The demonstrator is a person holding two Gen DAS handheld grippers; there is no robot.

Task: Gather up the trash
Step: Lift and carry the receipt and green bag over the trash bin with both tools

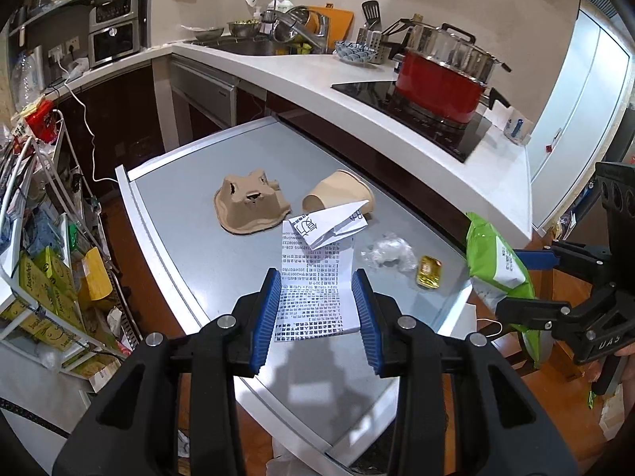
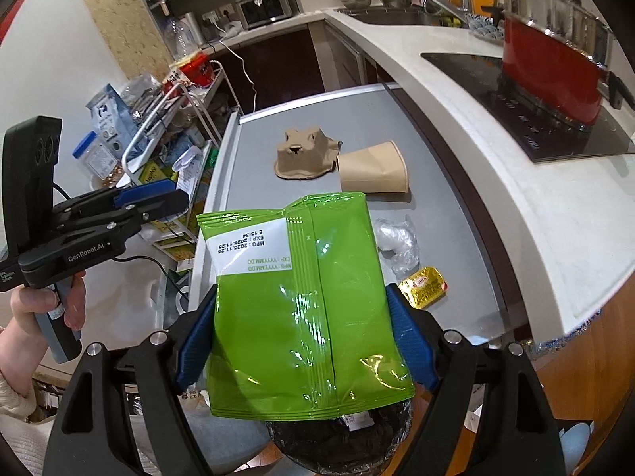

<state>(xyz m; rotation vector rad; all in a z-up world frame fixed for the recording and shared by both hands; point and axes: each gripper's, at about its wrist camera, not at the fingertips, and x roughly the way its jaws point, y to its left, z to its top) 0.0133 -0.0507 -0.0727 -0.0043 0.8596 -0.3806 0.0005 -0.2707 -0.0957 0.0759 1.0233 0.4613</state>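
My left gripper (image 1: pixel 315 277) is open, its blue fingers on either side of a long printed receipt (image 1: pixel 315 273) that lies on the grey table (image 1: pixel 178 214). My right gripper (image 2: pixel 301 305) is shut on a green snack bag (image 2: pixel 309 309) and holds it above a black-lined bin (image 2: pixel 341 448); the bag also shows in the left wrist view (image 1: pixel 496 254). On the table lie a cardboard cup carrier (image 1: pixel 250 202), a tipped paper cup (image 1: pixel 341 194), crumpled clear plastic (image 1: pixel 387 254) and a yellow wrapper (image 1: pixel 428 271).
A white counter (image 1: pixel 397 107) with a hob and a red pot (image 1: pixel 440 83) runs behind the table. A cluttered wire rack (image 1: pixel 51 238) stands to the left. The sink (image 1: pixel 246 45) is at the back.
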